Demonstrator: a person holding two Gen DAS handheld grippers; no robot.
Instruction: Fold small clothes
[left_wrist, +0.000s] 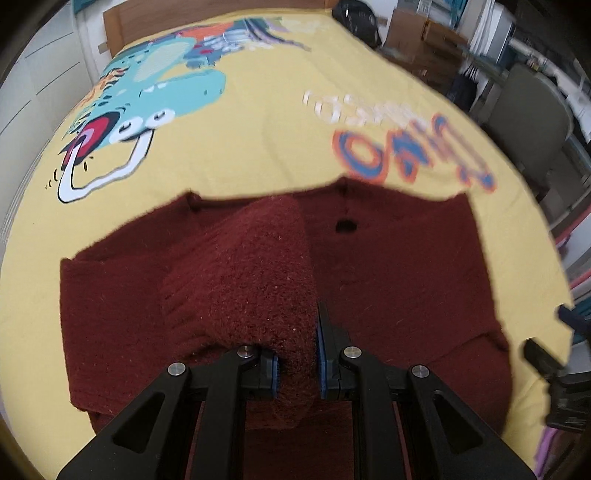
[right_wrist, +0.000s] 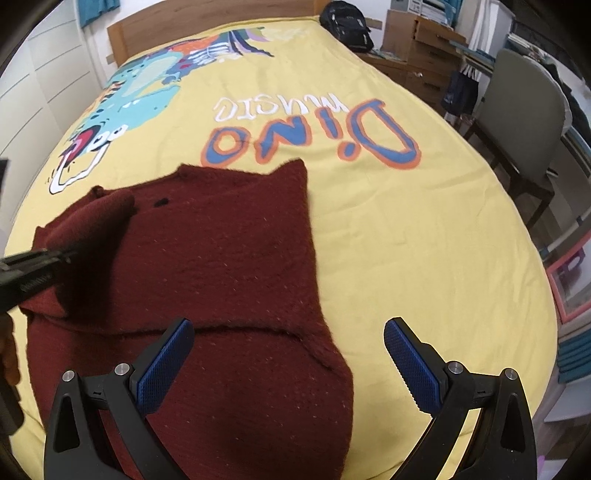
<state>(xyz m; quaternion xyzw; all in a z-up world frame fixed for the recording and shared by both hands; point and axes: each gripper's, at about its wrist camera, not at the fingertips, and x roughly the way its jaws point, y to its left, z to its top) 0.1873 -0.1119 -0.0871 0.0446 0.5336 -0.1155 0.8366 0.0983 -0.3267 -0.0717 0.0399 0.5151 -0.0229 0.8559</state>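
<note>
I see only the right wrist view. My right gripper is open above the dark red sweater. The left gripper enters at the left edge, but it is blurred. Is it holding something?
Observer: Yes. In the left wrist view the left gripper is shut on a raised fold of the sweater, probably a sleeve.
Operator: Is that fold lifted or flat?
Observer: Lifted. It rises as a hump over the sweater body, which lies flat on the yellow bedspread.
Operator: Does the left view show my right gripper?
Observer: Only partly: the right gripper appears as a black piece at that view's right edge, clear of the sweater.
</note>
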